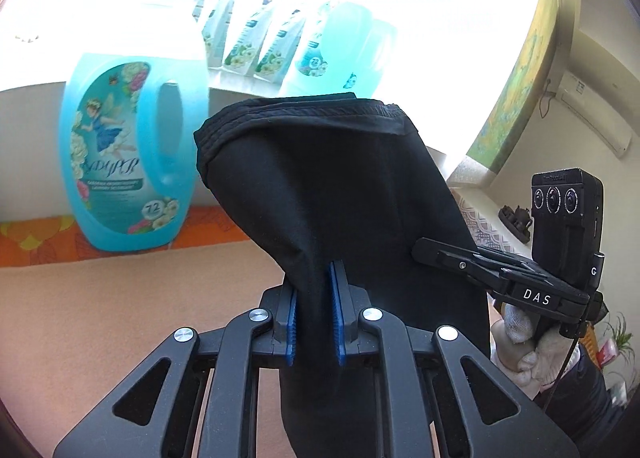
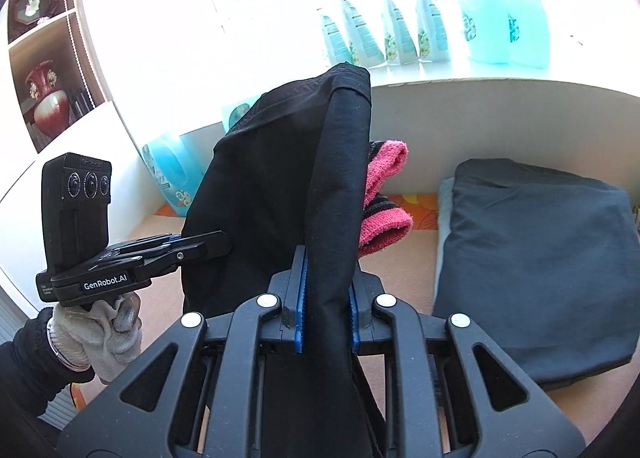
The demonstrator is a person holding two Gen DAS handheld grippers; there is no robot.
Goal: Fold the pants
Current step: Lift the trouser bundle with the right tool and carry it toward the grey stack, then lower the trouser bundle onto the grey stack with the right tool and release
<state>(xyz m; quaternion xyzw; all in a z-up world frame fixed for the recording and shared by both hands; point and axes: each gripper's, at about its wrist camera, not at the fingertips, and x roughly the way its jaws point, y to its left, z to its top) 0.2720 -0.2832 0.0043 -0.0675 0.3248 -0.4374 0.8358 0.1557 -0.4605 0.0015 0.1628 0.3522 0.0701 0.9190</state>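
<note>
The black pants (image 1: 332, 178) hang lifted between my two grippers, above the beige table surface (image 1: 100, 318). My left gripper (image 1: 314, 290) is shut on a bunched edge of the pants, the cloth pinched between its blue pads. My right gripper (image 2: 326, 278) is shut on another edge of the same pants (image 2: 280, 162). The right gripper also shows in the left wrist view (image 1: 424, 248), at the pants' right side. The left gripper shows in the right wrist view (image 2: 222, 240), at the pants' left side.
A large blue detergent bottle (image 1: 128, 154) stands at the back left. More bottles and pouches (image 1: 280, 46) line the bright window sill. A folded dark grey stack (image 2: 536, 258) lies at right, a pink and black knit item (image 2: 386, 202) behind the pants.
</note>
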